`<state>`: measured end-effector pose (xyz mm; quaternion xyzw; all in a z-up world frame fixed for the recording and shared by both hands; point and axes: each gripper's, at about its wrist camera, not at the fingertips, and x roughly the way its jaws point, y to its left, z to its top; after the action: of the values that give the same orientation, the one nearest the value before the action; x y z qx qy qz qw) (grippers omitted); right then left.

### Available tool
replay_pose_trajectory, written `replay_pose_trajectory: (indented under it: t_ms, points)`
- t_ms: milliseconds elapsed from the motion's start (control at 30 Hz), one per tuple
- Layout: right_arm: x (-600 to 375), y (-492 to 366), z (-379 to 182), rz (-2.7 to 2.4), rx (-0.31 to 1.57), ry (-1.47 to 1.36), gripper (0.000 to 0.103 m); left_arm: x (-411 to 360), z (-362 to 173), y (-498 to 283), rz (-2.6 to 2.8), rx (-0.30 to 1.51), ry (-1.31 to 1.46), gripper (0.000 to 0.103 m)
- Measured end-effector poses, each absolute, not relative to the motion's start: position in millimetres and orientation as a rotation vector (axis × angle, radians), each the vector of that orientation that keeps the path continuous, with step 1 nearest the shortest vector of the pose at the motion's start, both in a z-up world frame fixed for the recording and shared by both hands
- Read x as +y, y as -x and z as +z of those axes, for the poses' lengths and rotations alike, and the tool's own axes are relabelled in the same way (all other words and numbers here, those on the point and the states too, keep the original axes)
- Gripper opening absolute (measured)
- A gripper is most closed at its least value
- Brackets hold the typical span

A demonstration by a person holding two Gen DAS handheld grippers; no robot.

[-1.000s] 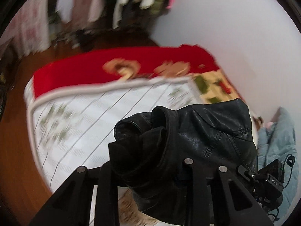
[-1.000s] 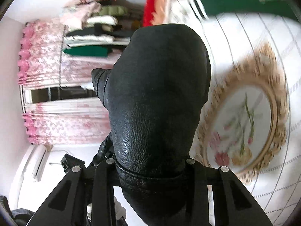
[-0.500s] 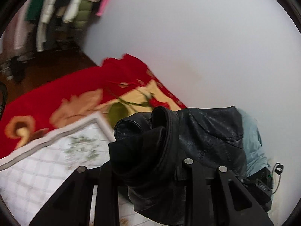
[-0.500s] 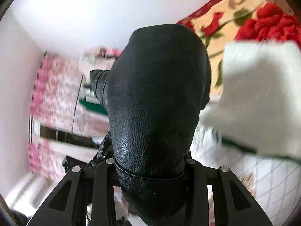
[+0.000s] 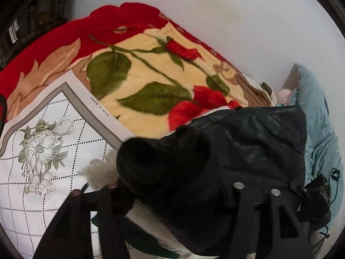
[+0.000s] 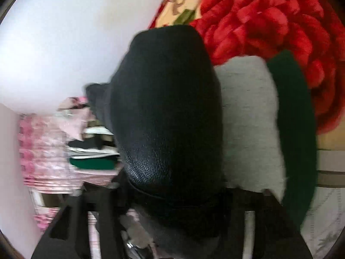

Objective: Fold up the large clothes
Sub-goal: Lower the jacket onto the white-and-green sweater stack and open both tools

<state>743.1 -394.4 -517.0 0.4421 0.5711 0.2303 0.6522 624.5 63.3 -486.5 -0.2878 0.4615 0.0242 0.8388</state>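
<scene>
both grippers are clamped on the black jacket (image 5: 248, 151), left gripper (image 5: 172, 194) pinching a bunched roll, right gripper (image 6: 172, 198) closed on a smooth bulge. it hangs between them over the rose blanket (image 5: 151, 82) and white sheet (image 5: 43, 151), probably so it's bundled enough to set down tidy.

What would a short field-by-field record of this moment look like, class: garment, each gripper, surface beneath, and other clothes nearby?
garment: black leather jacket, bunched up, held off the bed
left gripper: shut on black leather jacket
right gripper: shut on black leather jacket
surface beneath: rose-patterned blanket and white floral quilt
nearby clothes: light blue garment by the wall; white and green folded item under the jacket
background: stacked clothes, blurred
</scene>
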Motion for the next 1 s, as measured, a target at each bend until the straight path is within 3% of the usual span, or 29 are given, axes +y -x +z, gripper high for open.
replay_pose_trajectory:
  t_ms: [67, 133, 200, 500, 1000]
  points:
    - [-387, -742, -508, 0.48, 1.301, -0.904, 0.072, 70, -489, -627, 0.054, 0.996, 0.618, 0.066]
    - [-377, -739, -493, 0.369, 1.308, -0.715, 0.091, 73, -486, -625, 0.08, 1.001, 0.581, 0.081]
    - [-367, -731, -487, 0.252, 1.307, -0.576, 0.102, 71, -477, -625, 0.118, 1.006, 0.496, 0.097]
    - [-331, -673, -414, -0.09, 1.228, -0.165, 0.103, 36, -403, -604, 0.165, 0.966, 0.14, 0.102]
    - [-274, -467, -198, -0.247, 1.082, -0.061, 0.103, 15, -230, -450, 0.039, 0.881, 0.022, 0.102]
